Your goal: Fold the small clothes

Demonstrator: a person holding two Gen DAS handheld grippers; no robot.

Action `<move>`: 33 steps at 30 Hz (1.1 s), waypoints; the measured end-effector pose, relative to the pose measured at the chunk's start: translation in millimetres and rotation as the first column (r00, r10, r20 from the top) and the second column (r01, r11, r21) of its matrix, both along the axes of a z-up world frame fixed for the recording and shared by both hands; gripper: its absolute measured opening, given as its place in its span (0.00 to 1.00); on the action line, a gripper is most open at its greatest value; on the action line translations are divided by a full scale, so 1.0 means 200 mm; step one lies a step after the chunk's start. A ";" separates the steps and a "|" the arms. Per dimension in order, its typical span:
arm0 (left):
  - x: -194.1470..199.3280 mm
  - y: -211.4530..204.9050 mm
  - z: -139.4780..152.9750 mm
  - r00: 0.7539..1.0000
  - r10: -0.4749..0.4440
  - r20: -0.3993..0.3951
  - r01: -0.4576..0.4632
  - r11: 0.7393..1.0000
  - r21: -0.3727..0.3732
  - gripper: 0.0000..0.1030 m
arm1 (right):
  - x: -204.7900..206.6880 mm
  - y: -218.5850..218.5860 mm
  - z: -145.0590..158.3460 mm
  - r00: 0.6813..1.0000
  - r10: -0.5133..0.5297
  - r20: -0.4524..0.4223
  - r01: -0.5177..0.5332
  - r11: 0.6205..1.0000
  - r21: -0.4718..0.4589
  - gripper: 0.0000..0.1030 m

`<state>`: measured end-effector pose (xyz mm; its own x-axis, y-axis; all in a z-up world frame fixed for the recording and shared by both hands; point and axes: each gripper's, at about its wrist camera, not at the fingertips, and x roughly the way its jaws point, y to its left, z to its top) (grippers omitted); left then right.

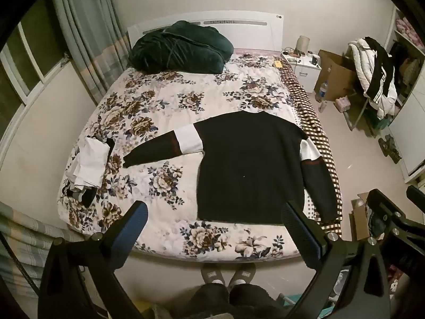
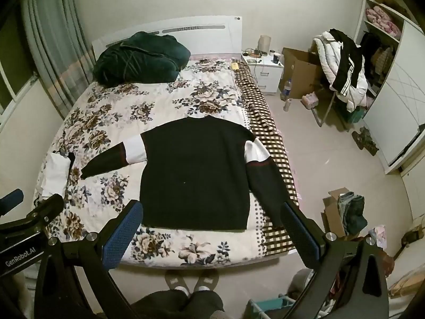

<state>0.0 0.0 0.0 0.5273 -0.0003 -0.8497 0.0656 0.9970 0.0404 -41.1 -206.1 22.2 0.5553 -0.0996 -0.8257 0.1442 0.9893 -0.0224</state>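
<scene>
Both hand-held grippers, left (image 1: 215, 226) and right (image 2: 209, 223), spread, empty; pinch sweater (image 2: 196, 172) sleeve cuff (image 2: 86, 172) at 9 o'clock, fold inward flat.

Left tongs (image 1: 215, 228) and right tongs (image 2: 209, 226): black frames, blue textured pads (image 2: 123, 235), silver screws, white "GenRobot.AI" lettering. Dark trousers (image 2: 183, 303), grey slippers (image 2: 205, 279), white socks.

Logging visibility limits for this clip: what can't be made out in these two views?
- Sweater: its right cuff is hidden behind a finger of the left tongs in the left wrist view, and behind the right tongs in the right.
- Folded pile: garment count and types are too small to tell.
- Nightstand items: too small and blurred in both views.
</scene>
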 end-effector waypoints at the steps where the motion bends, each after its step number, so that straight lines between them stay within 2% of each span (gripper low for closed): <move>1: 0.00 0.00 0.00 1.000 0.001 0.000 -0.001 1.000 0.000 1.00 | 0.00 0.00 0.00 1.000 -0.001 0.005 0.001 1.000 0.000 1.00; 17: 0.00 0.00 0.00 1.000 0.000 0.005 0.000 1.000 -0.001 1.00 | 0.00 0.02 0.01 1.000 -0.002 0.009 0.002 1.000 -0.011 1.00; 22: 0.04 -0.03 0.09 1.000 -0.002 0.006 0.002 1.000 -0.004 1.00 | -0.01 0.02 0.00 1.000 -0.001 0.009 0.001 1.000 -0.011 1.00; 33: 0.06 -0.03 0.09 1.000 -0.002 0.011 0.002 1.000 -0.003 1.00 | 0.04 0.02 0.05 1.000 0.000 0.011 0.001 1.000 -0.012 1.00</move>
